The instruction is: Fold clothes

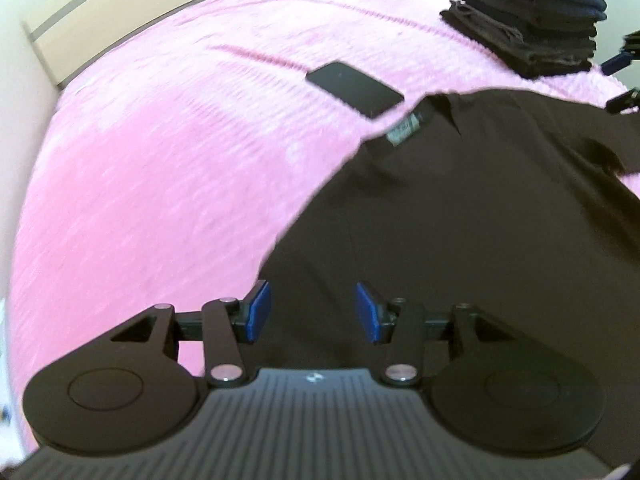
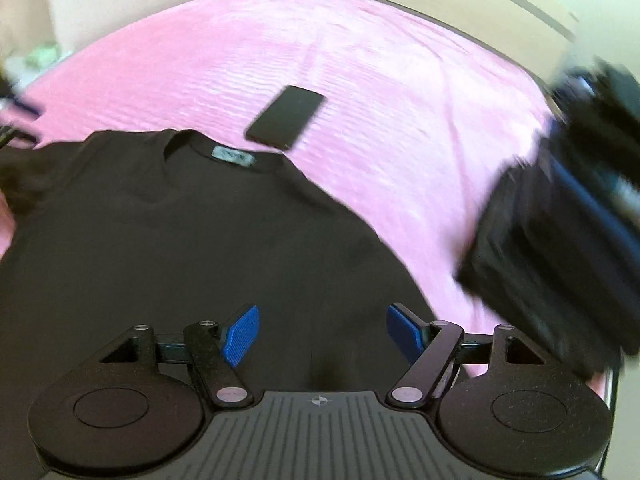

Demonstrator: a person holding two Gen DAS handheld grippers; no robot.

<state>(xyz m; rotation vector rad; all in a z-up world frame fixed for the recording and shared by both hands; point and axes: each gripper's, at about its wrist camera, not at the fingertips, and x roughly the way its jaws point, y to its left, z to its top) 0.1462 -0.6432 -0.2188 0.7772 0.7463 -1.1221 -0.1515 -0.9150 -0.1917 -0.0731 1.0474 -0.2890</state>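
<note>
A dark brown T-shirt lies spread on a pink bedspread, collar and neck label toward the far side. It also shows in the right wrist view. My left gripper is open and empty, hovering over the shirt's left edge. My right gripper is open and empty over the shirt's right part. The other gripper's tips show at the right edge of the left wrist view.
A black phone lies on the bedspread just beyond the collar; it also shows in the right wrist view. A stack of folded dark clothes stands at the far right, blurred in the right wrist view. A pale wall borders the bed.
</note>
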